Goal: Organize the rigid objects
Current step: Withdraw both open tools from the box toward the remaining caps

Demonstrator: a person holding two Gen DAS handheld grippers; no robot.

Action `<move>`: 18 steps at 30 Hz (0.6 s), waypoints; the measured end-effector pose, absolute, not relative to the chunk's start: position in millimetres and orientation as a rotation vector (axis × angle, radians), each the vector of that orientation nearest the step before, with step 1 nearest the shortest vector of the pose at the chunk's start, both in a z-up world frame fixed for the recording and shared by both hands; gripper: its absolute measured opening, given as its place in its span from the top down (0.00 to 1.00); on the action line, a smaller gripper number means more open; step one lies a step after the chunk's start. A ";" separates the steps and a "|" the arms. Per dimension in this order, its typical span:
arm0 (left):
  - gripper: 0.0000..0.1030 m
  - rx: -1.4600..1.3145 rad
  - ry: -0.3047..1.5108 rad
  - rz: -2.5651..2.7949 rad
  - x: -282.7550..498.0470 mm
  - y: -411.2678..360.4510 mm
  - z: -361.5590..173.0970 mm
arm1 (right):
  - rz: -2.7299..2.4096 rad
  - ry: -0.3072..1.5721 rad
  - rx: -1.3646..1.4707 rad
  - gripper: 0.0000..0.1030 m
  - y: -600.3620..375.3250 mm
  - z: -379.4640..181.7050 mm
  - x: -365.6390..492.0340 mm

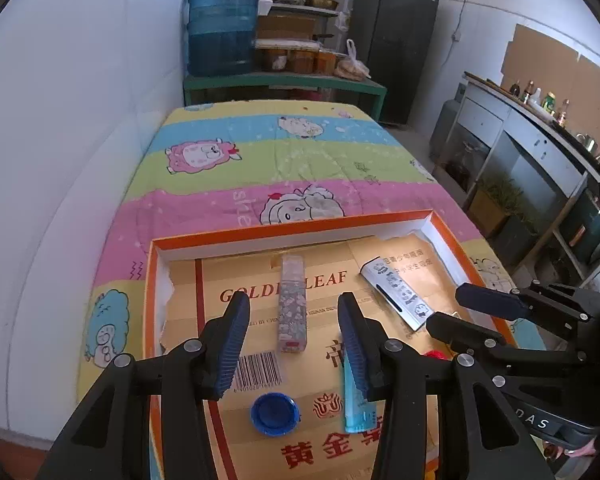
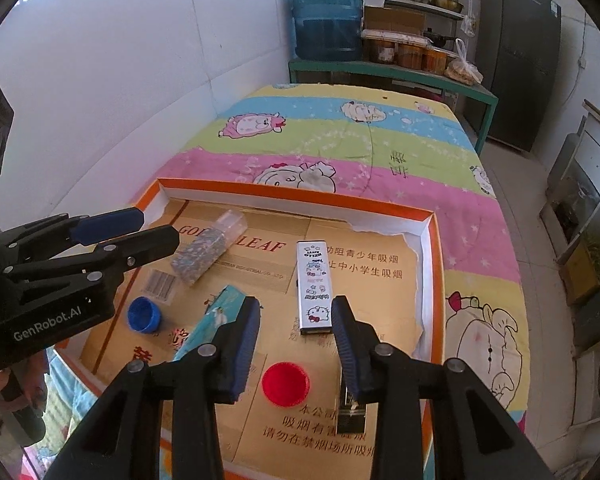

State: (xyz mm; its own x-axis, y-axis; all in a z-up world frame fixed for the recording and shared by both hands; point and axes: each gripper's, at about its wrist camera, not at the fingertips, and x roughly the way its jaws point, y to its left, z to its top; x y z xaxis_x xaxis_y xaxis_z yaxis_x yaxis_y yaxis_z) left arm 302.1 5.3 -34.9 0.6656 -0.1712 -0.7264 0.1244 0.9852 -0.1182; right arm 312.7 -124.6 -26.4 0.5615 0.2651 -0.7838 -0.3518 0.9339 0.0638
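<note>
Hovering over an orange-rimmed tray (image 1: 292,227) lined with cardboard, the left gripper (image 1: 294,322) has its jaws parted about halfway and grips nothing; the glitter-filled clear box (image 1: 293,304) lies flat between and beyond its fingertips, the blue cap (image 1: 275,414) below them, the light-blue box (image 1: 358,412) under the right-hand finger. The right gripper (image 2: 296,324), jaws moderately apart and empty, frames the white cartoon-printed box (image 2: 315,289) ahead and the red cap (image 2: 285,384) nearer in.

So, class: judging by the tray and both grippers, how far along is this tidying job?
Done: the tray already holds the white box, glitter tube, teal box, blue cap and red cap. In hand: nothing; left gripper and right gripper are open. Left: lining them up neatly.
</note>
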 end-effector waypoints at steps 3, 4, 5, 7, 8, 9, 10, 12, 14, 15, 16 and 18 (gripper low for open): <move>0.54 -0.059 0.816 -0.164 296.7 5.4 -29.1 | 0.363 0.901 -0.104 0.64 -125.1 -22.8 307.0; 0.54 -0.059 0.813 -0.164 293.9 5.9 -26.9 | 0.363 0.900 -0.104 0.64 -124.8 -22.0 305.0; 0.54 -0.060 0.810 -0.163 291.3 5.9 -25.0 | 0.363 0.898 -0.104 0.64 -125.0 -20.4 302.3; 0.54 -0.059 0.806 -0.160 285.7 6.1 -21.3 | 0.363 0.895 -0.104 0.64 -125.3 -18.2 298.0; 0.54 -0.059 0.804 -0.159 283.5 6.2 -19.8 | 0.363 0.892 -0.103 0.64 -125.4 -16.8 296.0; 0.54 -0.059 0.803 -0.158 281.0 6.2 -18.0 | 0.364 0.890 -0.103 0.64 -125.6 -15.3 294.0; 0.54 -0.059 0.802 -0.158 278.7 6.2 -16.5 | 0.365 0.888 -0.102 0.64 -125.9 -13.7 291.5; 0.54 -0.058 0.797 -0.156 274.0 7.3 -13.3 | 0.365 0.884 -0.102 0.64 -126.2 -10.8 286.9; 0.54 -0.059 0.792 -0.155 270.0 7.8 -10.7 | 0.367 0.882 -0.102 0.64 -125.8 -8.2 282.7; 0.54 -0.061 0.789 -0.155 267.1 8.5 -9.0 | 0.367 0.880 -0.102 0.64 -125.7 -6.9 280.6; 0.54 -0.064 0.784 -0.155 264.1 8.7 -7.2 | 0.368 0.876 -0.103 0.64 -125.4 -5.1 277.4; 0.54 -0.069 0.776 -0.156 258.9 9.4 -3.9 | 0.371 0.872 -0.103 0.64 -125.6 -2.9 273.1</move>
State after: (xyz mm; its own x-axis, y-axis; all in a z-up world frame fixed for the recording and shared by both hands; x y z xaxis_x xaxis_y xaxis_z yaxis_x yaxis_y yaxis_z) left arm 258.9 9.4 -3.9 0.7029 -0.1653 -0.6918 0.1147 0.9862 -0.1191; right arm 273.1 -125.6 -2.9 0.5844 0.2753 -0.7633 -0.3587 0.9314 0.0612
